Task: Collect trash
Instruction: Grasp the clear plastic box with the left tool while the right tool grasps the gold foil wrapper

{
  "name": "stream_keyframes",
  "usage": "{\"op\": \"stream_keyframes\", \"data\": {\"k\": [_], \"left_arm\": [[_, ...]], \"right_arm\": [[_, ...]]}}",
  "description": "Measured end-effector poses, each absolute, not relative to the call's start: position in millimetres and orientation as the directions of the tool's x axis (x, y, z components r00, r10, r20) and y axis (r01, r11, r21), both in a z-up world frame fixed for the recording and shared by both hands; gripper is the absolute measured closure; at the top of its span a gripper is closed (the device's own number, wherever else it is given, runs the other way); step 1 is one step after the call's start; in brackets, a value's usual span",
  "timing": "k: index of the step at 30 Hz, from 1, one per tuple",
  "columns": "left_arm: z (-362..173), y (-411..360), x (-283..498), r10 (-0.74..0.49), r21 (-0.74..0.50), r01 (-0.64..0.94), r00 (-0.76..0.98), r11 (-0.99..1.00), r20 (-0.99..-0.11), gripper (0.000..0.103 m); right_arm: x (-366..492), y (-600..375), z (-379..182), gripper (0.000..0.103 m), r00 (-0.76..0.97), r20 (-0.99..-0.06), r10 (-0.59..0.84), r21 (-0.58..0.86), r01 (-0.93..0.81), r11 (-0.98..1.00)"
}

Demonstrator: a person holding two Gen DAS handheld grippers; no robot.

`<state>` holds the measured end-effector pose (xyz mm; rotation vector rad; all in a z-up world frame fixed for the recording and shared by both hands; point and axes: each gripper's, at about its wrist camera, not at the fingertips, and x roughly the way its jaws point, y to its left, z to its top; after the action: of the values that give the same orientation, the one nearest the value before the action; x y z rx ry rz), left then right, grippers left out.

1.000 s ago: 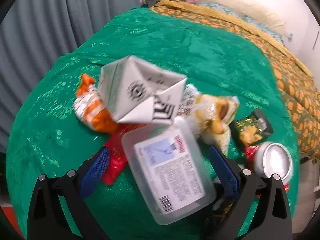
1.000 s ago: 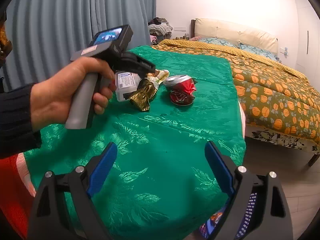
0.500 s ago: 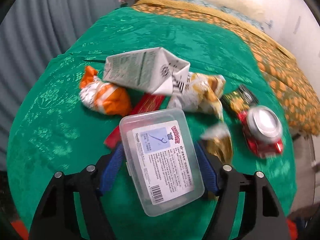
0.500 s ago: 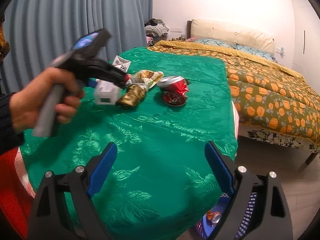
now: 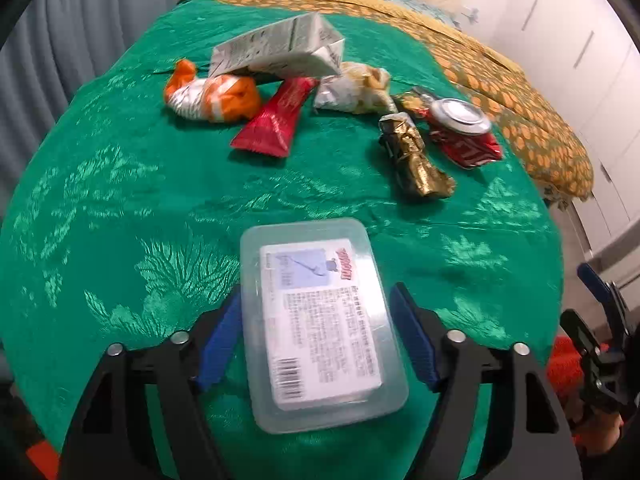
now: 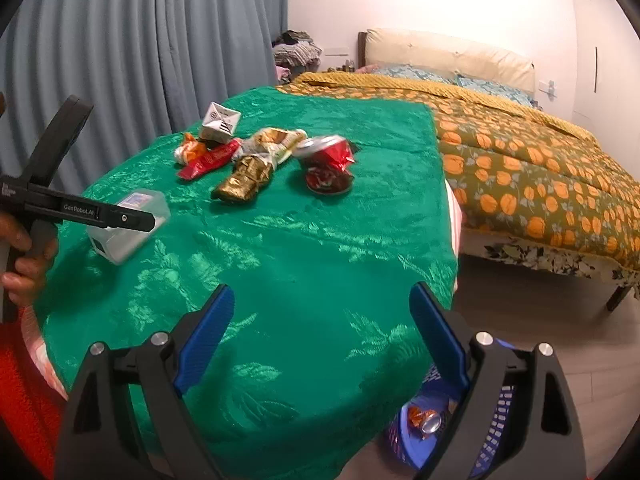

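Between your left gripper's (image 5: 316,344) jaws, at six o'clock in its view, sits the clear plastic box (image 5: 320,320); the jaws are opening, and the right-hand pad looks just clear of its side. If they widen further, the box could slip onto the green worktop (image 5: 120,184) short of the blue basket (image 6: 424,436). Your right gripper (image 6: 320,340) stands wide and empty. The remaining wrappers and crushed can (image 5: 464,128) lie at twelve o'clock. The basket is mostly hidden behind the worktop edge, and the box's underside can't be seen.
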<state>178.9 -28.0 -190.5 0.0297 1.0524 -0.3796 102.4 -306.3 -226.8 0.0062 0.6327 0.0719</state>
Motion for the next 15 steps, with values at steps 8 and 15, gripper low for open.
{"op": "stream_keyframes", "data": {"k": [8,15], "left_arm": [[-197.1,-31.8,176.7,-0.234,-0.066,0.339,0.484,0.938,-0.843,0.018],[-201.3,-31.2,174.9,-0.186,0.003,0.355,0.496,0.935,-0.849,0.006]], "right_arm": [[110.3,-305.1,-232.1,0.016,0.785,-0.618,0.051,0.030,-0.042,0.999],[141.2,-290.8,-223.8,0.016,0.750,-0.651,0.112,0.065,-0.092,0.994]]}}
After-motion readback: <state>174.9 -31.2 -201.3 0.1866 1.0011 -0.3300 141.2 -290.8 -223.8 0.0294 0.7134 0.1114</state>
